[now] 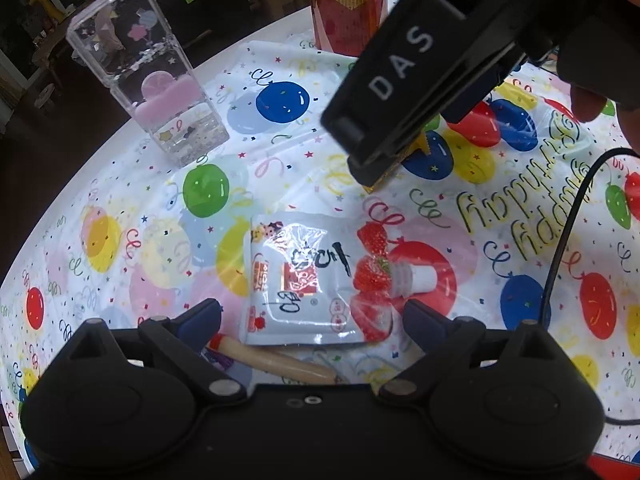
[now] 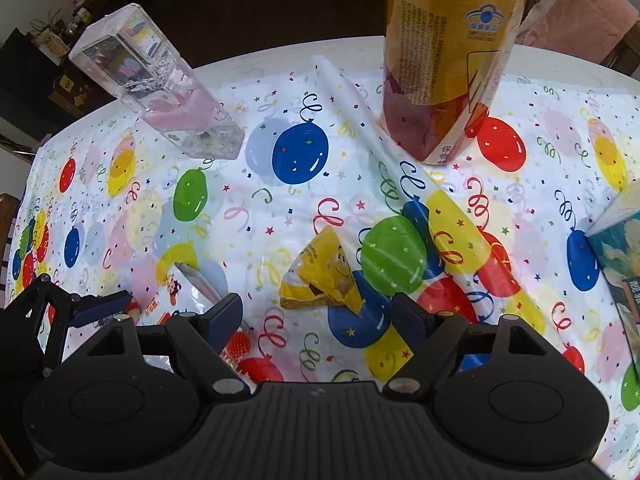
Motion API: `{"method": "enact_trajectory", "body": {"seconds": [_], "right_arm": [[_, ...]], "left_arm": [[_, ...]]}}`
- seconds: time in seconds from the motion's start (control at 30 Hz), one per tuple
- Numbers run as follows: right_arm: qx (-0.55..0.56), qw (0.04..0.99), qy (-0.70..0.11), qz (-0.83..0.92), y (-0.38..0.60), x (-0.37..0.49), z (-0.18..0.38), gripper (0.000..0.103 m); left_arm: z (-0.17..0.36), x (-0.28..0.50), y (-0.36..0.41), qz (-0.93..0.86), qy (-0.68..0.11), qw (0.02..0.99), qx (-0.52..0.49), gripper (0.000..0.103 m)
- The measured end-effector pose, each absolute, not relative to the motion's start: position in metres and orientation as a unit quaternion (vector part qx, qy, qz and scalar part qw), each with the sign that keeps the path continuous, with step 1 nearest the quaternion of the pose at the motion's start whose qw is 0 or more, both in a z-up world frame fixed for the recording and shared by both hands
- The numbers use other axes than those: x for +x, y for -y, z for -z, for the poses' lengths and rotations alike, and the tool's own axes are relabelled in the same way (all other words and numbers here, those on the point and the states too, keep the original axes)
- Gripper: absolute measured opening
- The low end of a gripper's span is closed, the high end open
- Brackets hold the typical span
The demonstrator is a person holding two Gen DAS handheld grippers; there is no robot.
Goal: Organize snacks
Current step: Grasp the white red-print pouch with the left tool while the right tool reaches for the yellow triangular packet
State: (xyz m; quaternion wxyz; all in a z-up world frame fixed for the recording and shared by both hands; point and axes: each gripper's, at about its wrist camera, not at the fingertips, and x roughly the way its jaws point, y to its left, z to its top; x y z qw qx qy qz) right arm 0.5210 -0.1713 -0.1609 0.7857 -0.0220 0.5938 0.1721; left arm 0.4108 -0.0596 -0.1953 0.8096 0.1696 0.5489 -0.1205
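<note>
A: Strawberry pouch (image 1: 316, 280) was noted flat on the tabletop (image 1: 120, 184), spout cap (image 1: 416, 278) pointing toward the right side of the left wrist view. It was judged light and floppy, with a glossy film likely to slip; the stiffer sealed edge or the neck by the cap was thought the safest hold.

B: And relative to the left gripper (image 1: 312, 314)?

A: The pouch was seen just ahead of the jaws and roughly between them. The jaws were spread wide, nothing held. A sausage stick (image 1: 276, 360) was seen lying nearer the gripper body, beside the pouch's near edge; whether they touched could not be told.

B: Right side?

A: A yellow wedge snack (image 2: 320, 276) was logged just ahead of the right gripper (image 2: 316, 314), about centred between its spread, empty jaws. It was judged light, its wrapper crinkly and its contents soft enough to crush; a gentle hold across the wedge was advised.

B: Surroundings?

A: A clear box (image 1: 148, 68) was recorded standing well apart at the far left, likely the destination, though that could not be confirmed. A tall snack canister (image 2: 452, 60) was noted at the far edge, and a tissue pack (image 2: 620, 248) at the right.
</note>
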Motion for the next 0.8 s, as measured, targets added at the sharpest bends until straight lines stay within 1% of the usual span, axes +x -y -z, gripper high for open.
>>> {"method": "enact_trajectory", "body": {"seconds": [0.03, 0.13, 0.2, 0.23, 0.27, 0.3, 0.37, 0.47, 0.5, 0.57, 0.63, 0.67, 0.7, 0.73, 0.8], "right_arm": [[-0.022, 0.786, -0.593, -0.173, 0.17, 0.521, 0.162, 0.081], [-0.025, 0.784, -0.595, -0.174, 0.167, 0.522, 0.166, 0.075], [-0.028, 0.784, -0.596, -0.174, 0.164, 0.522, 0.169, 0.069], [-0.029, 0.783, -0.596, -0.175, 0.163, 0.522, 0.17, 0.063], [-0.03, 0.782, -0.598, -0.176, 0.162, 0.522, 0.172, 0.06], [-0.03, 0.781, -0.598, -0.177, 0.161, 0.521, 0.173, 0.058], [-0.039, 0.784, -0.594, -0.176, 0.159, 0.52, 0.174, 0.049], [-0.037, 0.786, -0.592, -0.178, 0.16, 0.519, 0.174, 0.041], [-0.037, 0.786, -0.591, -0.178, 0.161, 0.519, 0.174, 0.04], [-0.031, 0.787, -0.588, -0.181, 0.162, 0.518, 0.172, 0.029], [-0.023, 0.788, -0.587, -0.181, 0.165, 0.516, 0.17, 0.027], [-0.022, 0.79, -0.586, -0.181, 0.168, 0.516, 0.168, 0.022], [-0.021, 0.79, -0.585, -0.181, 0.169, 0.515, 0.166, 0.013], [-0.016, 0.789, -0.587, -0.181, 0.172, 0.514, 0.165, 0.006], [-0.006, 0.791, -0.584, -0.182, 0.178, 0.511, 0.161, 0.006]], "left_arm": [[0.197, 0.412, 0.06, 0.122, -0.55, 0.809, 0.169, 0.096], [0.201, 0.414, 0.061, 0.126, -0.551, 0.806, 0.174, 0.094], [0.201, 0.415, 0.06, 0.128, -0.548, 0.809, 0.17, 0.093], [0.201, 0.416, 0.059, 0.129, -0.548, 0.81, 0.164, 0.09], [0.2, 0.417, 0.057, 0.132, -0.549, 0.811, 0.155, 0.085], [0.199, 0.418, 0.056, 0.132, -0.55, 0.811, 0.147, 0.082], [0.199, 0.418, 0.056, 0.131, -0.551, 0.812, 0.145, 0.082], [0.199, 0.418, 0.056, 0.129, -0.549, 0.814, 0.14, 0.08], [0.199, 0.418, 0.056, 0.128, -0.548, 0.815, 0.139, 0.08], [0.198, 0.417, 0.057, 0.125, -0.547, 0.816, 0.137, 0.079], [0.197, 0.417, 0.058, 0.121, -0.548, 0.817, 0.131, 0.078], [0.197, 0.416, 0.058, 0.119, -0.548, 0.818, 0.128, 0.077], [0.196, 0.416, 0.058, 0.119, -0.548, 0.818, 0.125, 0.077], [0.196, 0.416, 0.057, 0.117, -0.548, 0.819, 0.122, 0.077], [0.193, 0.414, 0.056, 0.115, -0.548, 0.821, 0.112, 0.076]]}}
